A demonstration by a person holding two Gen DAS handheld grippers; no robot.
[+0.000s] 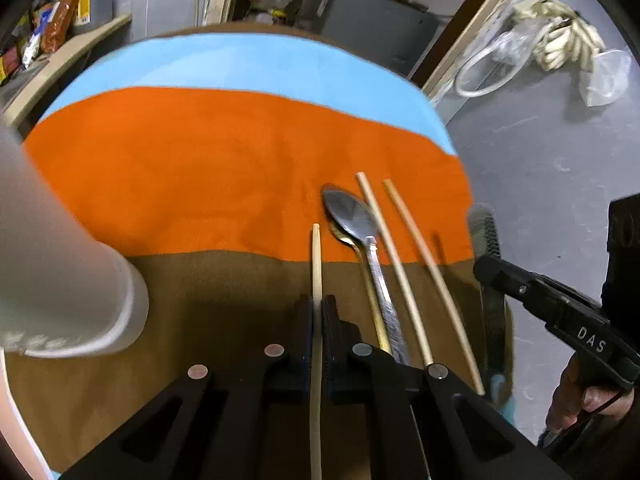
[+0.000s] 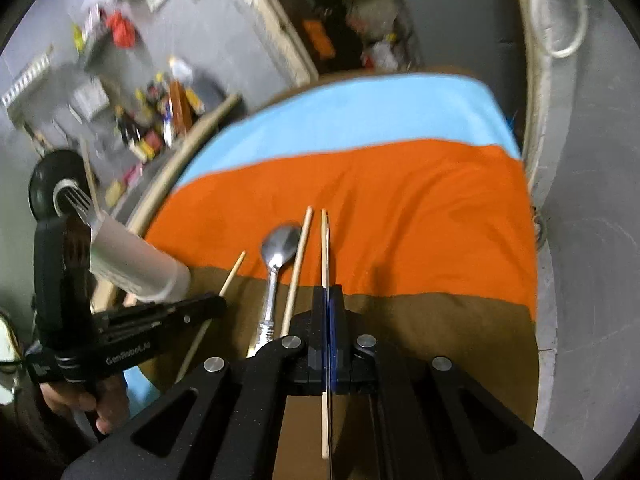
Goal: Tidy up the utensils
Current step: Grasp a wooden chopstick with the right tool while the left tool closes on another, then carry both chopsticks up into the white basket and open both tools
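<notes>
Black jaws of the left gripper (image 1: 319, 312) are clenched on a pale wooden chopstick (image 1: 316, 264), which runs forward between the pads, its tip over the orange band of the striped cloth (image 1: 200, 160). Just right of it on the cloth lie a steel spoon (image 1: 352, 212) with a gold-coloured utensil partly under it, then two more chopsticks (image 1: 390, 248), side by side.

At the right edge of the left wrist view, the right gripper (image 2: 329, 300) reaches in, a hand (image 1: 576, 396) on its trigger. Its jaws are pressed tight together on a thin dark blade-like utensil (image 1: 486, 224), seen edge-on; what kind it is I cannot tell. One chopstick (image 2: 323, 248) lies right beside that edge.

At near left stands a white cup (image 2: 136, 260), tilted in both views, holding a fork (image 2: 80, 202) and a stick. Farther off, the cloth's blue band ends at the table's far edge, with clutter on the grey floor beyond.
</notes>
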